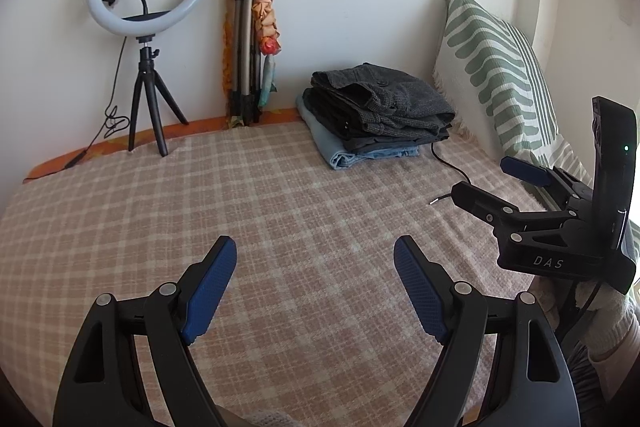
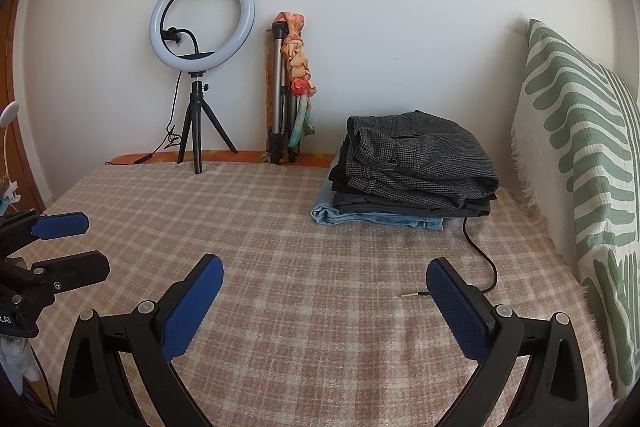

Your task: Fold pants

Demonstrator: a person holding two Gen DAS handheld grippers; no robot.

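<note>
Both tongs, left (image 1: 314,287) and right (image 2: 324,301), gape empty over bare bed (image 1: 280,195), likely between garments; pants (image 2: 416,159) lie folded in 1 stack by pillow (image 2: 580,163), parked clear of workspace.

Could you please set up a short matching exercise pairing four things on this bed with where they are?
1. ring light
2. checked grey pants
3. light blue jeans
4. leaf-patterned pillow

a. bottom of the stack
b. upright at the right edge
c. top of the stack
d. on a small tripod by the wall

Pairs: 1-d, 2-c, 3-a, 4-b
</note>
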